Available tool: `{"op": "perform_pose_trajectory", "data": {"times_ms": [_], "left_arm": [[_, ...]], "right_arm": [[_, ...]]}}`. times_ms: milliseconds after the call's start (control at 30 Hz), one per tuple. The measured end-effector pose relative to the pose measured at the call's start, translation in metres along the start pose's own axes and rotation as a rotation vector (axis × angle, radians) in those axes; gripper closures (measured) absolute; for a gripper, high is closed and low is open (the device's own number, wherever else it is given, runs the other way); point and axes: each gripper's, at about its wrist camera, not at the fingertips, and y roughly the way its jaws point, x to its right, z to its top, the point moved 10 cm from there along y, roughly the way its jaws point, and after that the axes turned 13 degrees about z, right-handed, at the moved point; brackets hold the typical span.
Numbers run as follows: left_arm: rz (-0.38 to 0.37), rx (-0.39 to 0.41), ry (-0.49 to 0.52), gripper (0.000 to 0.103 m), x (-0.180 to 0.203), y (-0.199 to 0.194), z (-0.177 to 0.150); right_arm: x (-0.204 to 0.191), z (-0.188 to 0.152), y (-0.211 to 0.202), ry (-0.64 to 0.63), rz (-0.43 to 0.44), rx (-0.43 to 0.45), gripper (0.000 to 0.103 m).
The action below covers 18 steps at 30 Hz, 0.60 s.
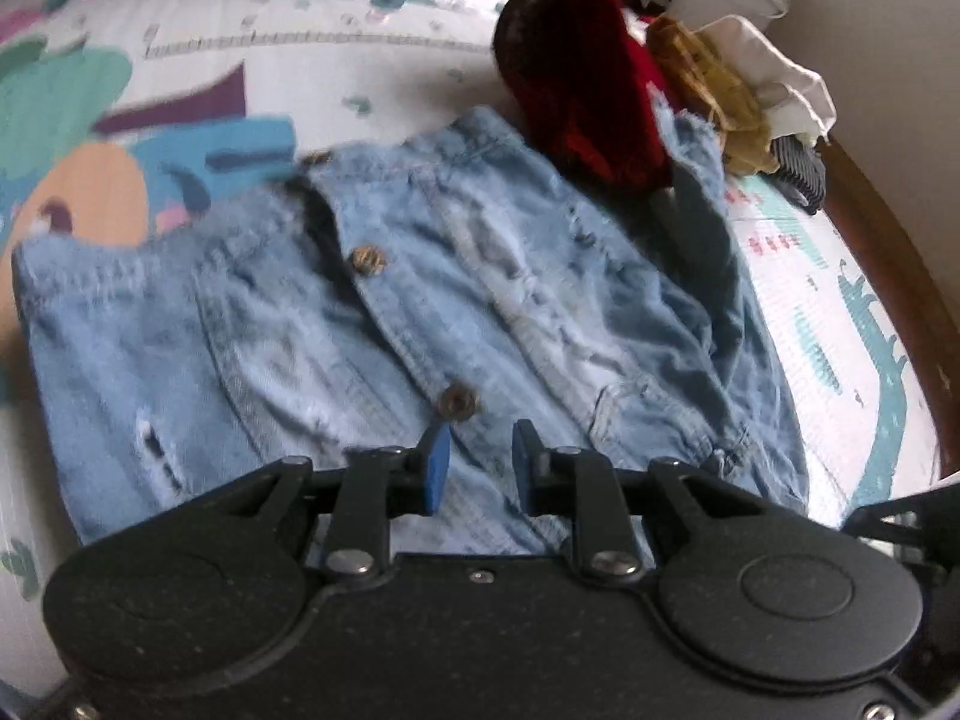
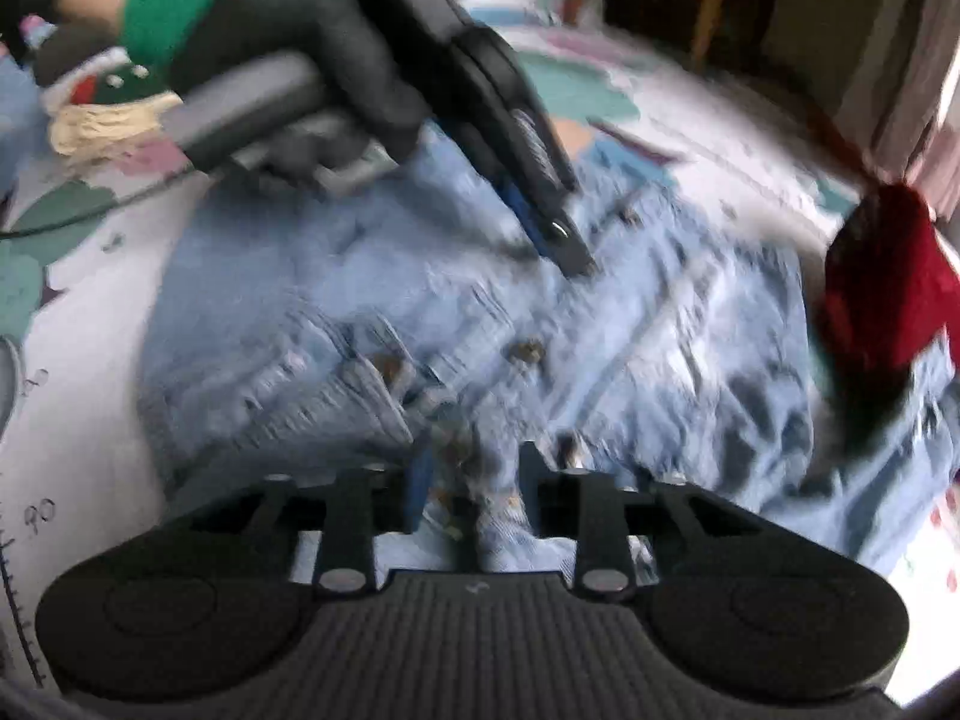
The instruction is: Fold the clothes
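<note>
My left gripper [image 1: 478,461]: blue pads spread a little, bare air between them, nothing pinched. It hangs tilted down over the near hem of the denim garment [image 1: 420,312]. In the right wrist view its fingertips [image 2: 570,246] point down at the middle of the denim; touching or just above, I cannot tell through the blur. My left hand [image 2: 336,84], black glove with a green cuff, wraps the grey handle above the far side of the denim.

My right gripper [image 2: 471,486]: fingers spread partway, also tilted down, with a bunched fold of denim lying between them near the waistband buttons. Whether the pads press on the cloth I cannot tell; the frame is smeared.

Edges, taking the denim as landmark. It lies mostly flat on a patterned play mat [image 1: 180,90], button placket running up its middle, three brass buttons [image 1: 457,401] showing in the left view, frayed pale patches, a small rip near the left side. Left of the denim and beyond it the mat is open. At its far right corner a dark red garment [image 1: 576,102] overlaps the edge, touching it. Just beyond that, a heap of yellow and white clothes [image 1: 738,78]. Right of the denim a narrow strip of mat, then a wooden edge [image 1: 888,240].
</note>
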Motion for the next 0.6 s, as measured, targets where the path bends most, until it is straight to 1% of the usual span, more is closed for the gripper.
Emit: {"op": "perform_pose_trajectory", "data": {"times_ms": [33, 100, 167, 233, 267, 300, 333, 367, 400, 433, 467, 533, 600], "left_arm": [[-0.018, 0.009, 0.014, 0.083, 0.007, -0.002, 0.001], [-0.046, 0.015, 0.061, 0.083, 0.022, 0.0, -0.003], [-0.069, -0.003, 0.118, 0.083, 0.039, 0.006, -0.014], [-0.058, -0.017, 0.207, 0.082, 0.051, 0.012, -0.03], [-0.041, 0.009, 0.274, 0.077, 0.057, 0.011, -0.035], [-0.021, 0.032, 0.362, 0.074, 0.065, 0.009, -0.039], [0.002, 0.036, 0.438, 0.072, 0.072, 0.008, -0.04], [0.024, 0.041, 0.488, 0.072, 0.078, 0.006, -0.039], [0.014, 0.057, 0.501, 0.072, 0.085, 0.002, -0.038], [-0.015, 0.056, 0.489, 0.072, 0.092, -0.001, -0.037], [-0.021, 0.03, 0.488, 0.07, 0.095, 0.001, -0.041], [-0.004, 0.026, 0.507, 0.069, 0.095, 0.006, -0.048], [0.003, -0.019, 0.49, 0.067, 0.091, 0.004, -0.042]], "right_arm": [[-0.001, 0.0, 0.003, 0.013, -0.008, -0.003, 0.061], [-0.003, -0.004, 0.012, 0.043, 0.014, -0.041, 0.061], [-0.007, -0.008, 0.011, 0.032, 0.012, -0.04, 0.061], [-0.007, -0.007, -0.001, 0.029, -0.023, 0.006, 0.061], [-0.003, -0.011, -0.002, 0.05, -0.037, -0.003, 0.061], [0.001, -0.017, -0.002, 0.08, -0.045, -0.028, 0.061], [0.004, -0.024, 0.003, 0.114, -0.029, -0.073, 0.061], [0.004, -0.031, 0.008, 0.146, 0.006, -0.119, 0.061], [0.004, -0.035, 0.011, 0.161, 0.023, -0.136, 0.06], [0.004, -0.038, 0.011, 0.159, 0.022, -0.143, 0.056], [0.005, -0.039, 0.009, 0.163, 0.019, -0.141, 0.053], [0.008, -0.04, 0.003, 0.183, 0.024, -0.124, 0.053], [0.013, -0.038, -0.01, 0.186, 0.025, -0.095, 0.053]]}}
